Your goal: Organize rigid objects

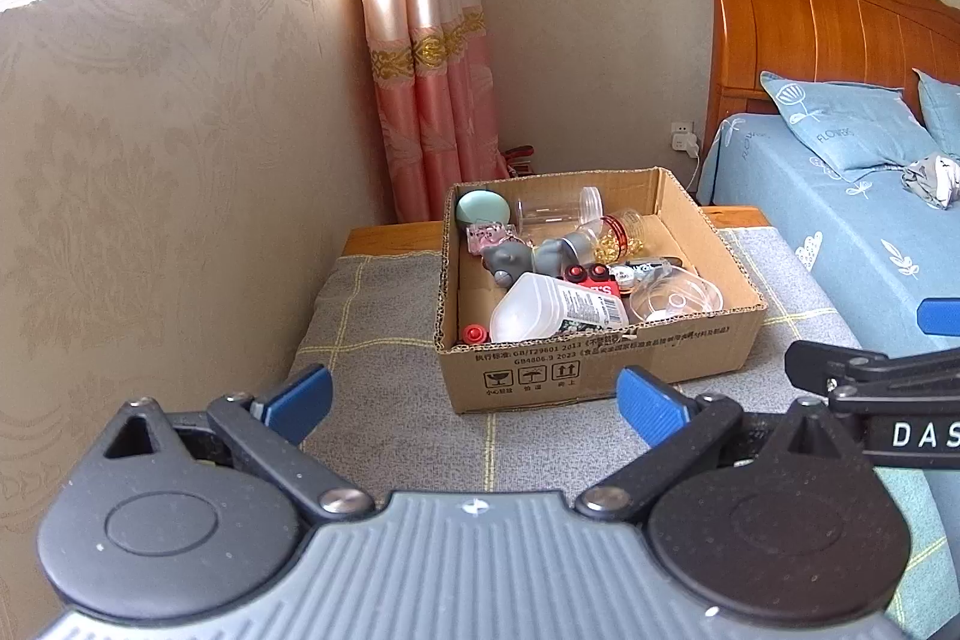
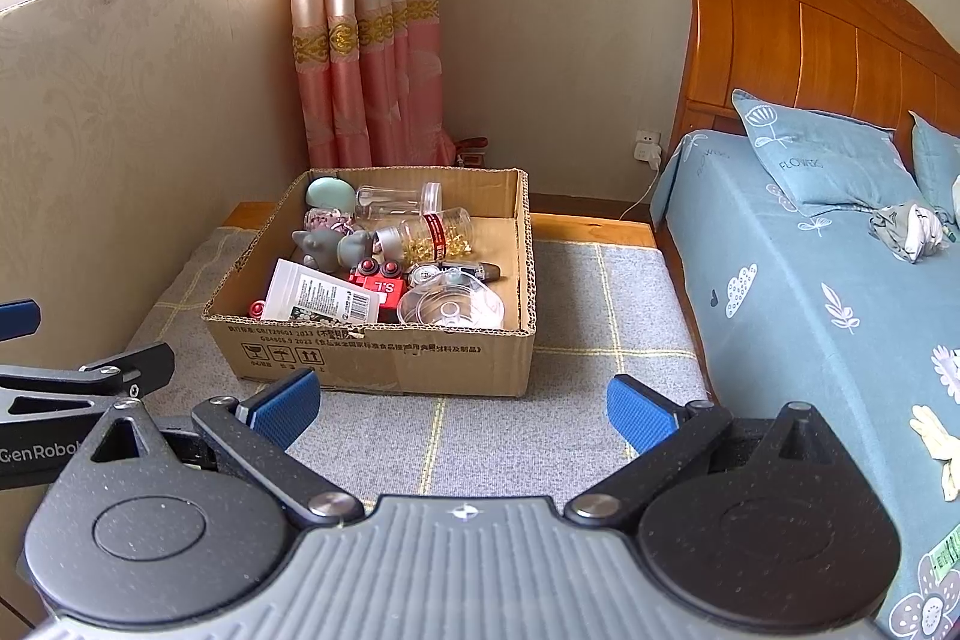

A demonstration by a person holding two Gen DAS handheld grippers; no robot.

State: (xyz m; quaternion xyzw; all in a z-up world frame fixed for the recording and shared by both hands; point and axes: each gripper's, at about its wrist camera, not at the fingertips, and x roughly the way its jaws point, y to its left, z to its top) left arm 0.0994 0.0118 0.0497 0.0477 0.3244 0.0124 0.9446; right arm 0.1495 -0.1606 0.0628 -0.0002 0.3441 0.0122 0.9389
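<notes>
Blue-padded fingers of the left gripper (image 1: 474, 403) stand wide apart with nothing between them, low over the grey checked mat (image 1: 372, 340); the right gripper (image 2: 462, 409) is spread likewise, its far parts cut off at the frame edges. Just beyond sits the cardboard box (image 2: 384, 355), holding a white bottle (image 2: 318, 298), grey toy (image 2: 330, 247), capsule jar (image 2: 432, 232) and clear lids; smaller bits are hard to make out.

Brown cardboard box (image 2: 384, 352) at 12 o'clock on grey mat (image 2: 540, 430) (yellow grid lines); pink curtain (image 2: 366, 40) with gold band at 11; blue bedsheet (image 2: 810, 310), white floral print, at 3.
</notes>
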